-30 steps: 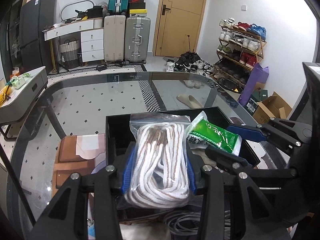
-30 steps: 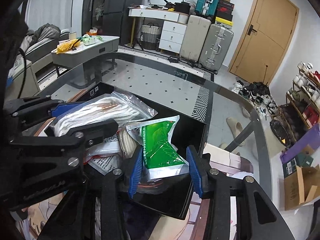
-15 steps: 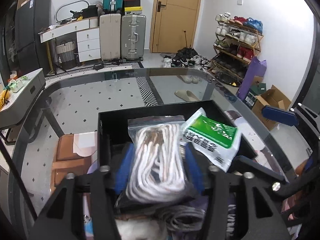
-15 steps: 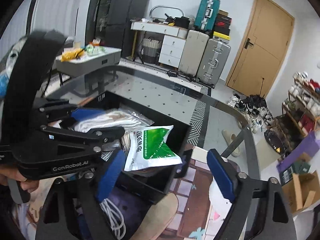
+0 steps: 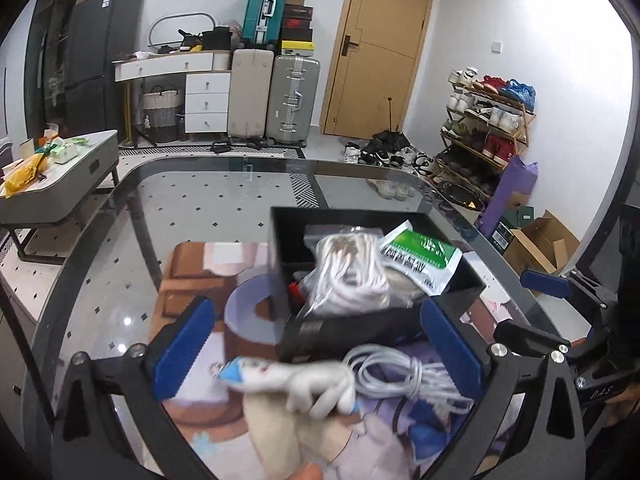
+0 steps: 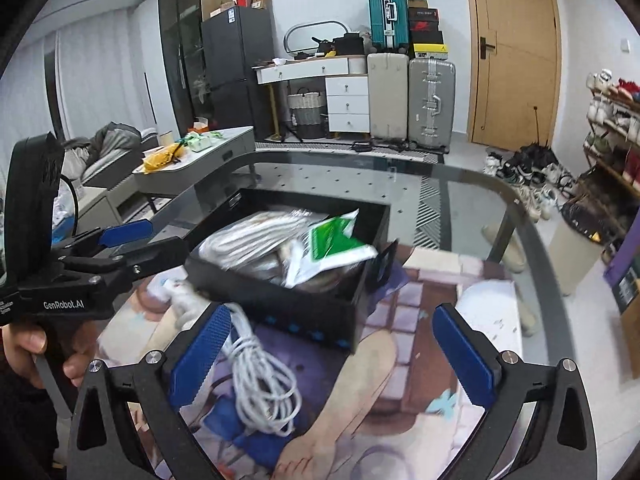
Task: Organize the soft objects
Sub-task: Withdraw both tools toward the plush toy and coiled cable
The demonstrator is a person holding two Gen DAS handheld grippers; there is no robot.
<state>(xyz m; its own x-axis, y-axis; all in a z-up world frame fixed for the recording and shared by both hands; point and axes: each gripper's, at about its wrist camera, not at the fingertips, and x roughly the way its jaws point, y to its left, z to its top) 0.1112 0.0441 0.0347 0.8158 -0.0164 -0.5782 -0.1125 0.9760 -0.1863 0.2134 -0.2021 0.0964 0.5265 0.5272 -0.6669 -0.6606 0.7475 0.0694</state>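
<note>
Both your hand-held grippers, left [image 5: 316, 350] and right [image 6: 334, 344], hang spread and empty. The rope bag [image 5: 352, 272] and green pouch [image 5: 420, 254] sit heaped in the black box [image 6: 280, 304]. The white cable coil [image 6: 260, 384] lies loose on the surface; a low sweep may snag it and tug the box.

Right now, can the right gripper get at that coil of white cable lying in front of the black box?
Probably yes. The right gripper is open, and the white cable coil lies on the mat by its left finger, outside the black box, with nothing on top of it.
</note>
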